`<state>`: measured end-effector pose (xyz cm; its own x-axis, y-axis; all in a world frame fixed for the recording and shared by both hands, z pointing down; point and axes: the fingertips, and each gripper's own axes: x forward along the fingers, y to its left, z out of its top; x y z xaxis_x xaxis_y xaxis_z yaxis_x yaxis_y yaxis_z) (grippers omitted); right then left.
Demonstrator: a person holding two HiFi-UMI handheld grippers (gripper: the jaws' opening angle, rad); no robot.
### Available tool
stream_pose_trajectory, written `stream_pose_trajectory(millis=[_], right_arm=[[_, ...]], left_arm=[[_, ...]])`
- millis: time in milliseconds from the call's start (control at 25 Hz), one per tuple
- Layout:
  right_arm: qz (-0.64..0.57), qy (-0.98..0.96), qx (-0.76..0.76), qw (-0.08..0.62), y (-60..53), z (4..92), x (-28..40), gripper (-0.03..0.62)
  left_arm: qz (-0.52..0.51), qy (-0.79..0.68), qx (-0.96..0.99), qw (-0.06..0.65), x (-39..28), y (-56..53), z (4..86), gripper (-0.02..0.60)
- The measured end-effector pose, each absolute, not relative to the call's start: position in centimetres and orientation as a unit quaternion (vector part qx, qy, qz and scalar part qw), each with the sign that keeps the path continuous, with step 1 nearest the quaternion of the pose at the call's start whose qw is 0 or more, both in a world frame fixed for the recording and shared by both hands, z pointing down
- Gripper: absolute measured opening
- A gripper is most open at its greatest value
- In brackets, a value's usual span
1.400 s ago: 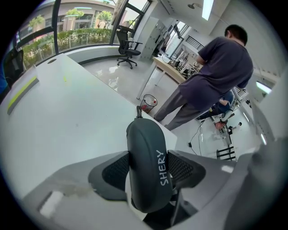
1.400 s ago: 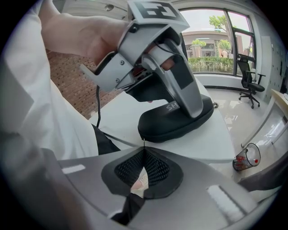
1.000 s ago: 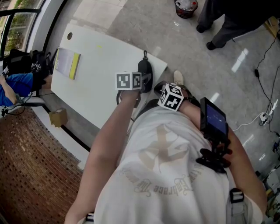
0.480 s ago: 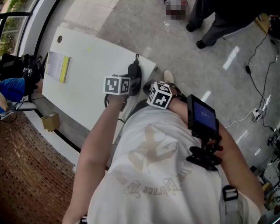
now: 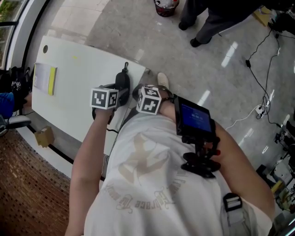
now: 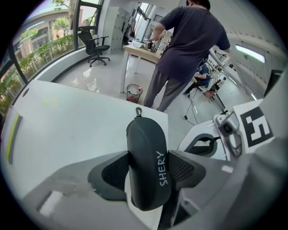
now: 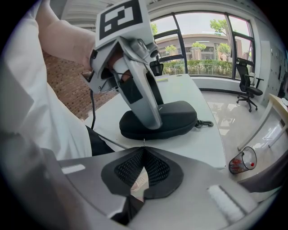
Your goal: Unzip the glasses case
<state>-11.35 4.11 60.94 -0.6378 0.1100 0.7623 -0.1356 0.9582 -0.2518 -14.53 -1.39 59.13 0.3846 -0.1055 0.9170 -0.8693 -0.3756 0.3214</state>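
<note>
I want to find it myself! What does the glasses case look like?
Find the big white table. At its corner nearest the person, the left gripper pinches the glasses case. Unlike the flat yellow-striped booklet, it is dark, puffy and oval, with SHERY printed on it.

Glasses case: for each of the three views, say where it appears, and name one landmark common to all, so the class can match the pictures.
Head view: the glasses case lies upper centre-left, by the table's near edge.
Left gripper view: bottom centre, clamped between the jaws.
Right gripper view: middle, partly behind the left gripper.
Shared landmark: the waste bin on the floor.
</note>
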Motion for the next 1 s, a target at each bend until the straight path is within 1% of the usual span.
stream_pose_trajectory(millis=[520,840,1000], right_arm=[[0.136,-0.893,0.013,0.428,3.4,60.8,-11.0,0.005],[0.136,-0.892,0.016,0.430,2.5,60.2,-11.2,0.005],[0.138,-0.892,0.014,0.431,2.1,60.1,-11.2,0.005]], left_arm=[[0.494,-0.293,0.729,0.372,-14.5,0.7,59.4,0.290],[0.543,-0.228,0.744,0.316,-15.5,1.3,59.0,0.290],[0.557,-0.203,0.742,0.313,-15.9,1.5,59.5,0.290]])
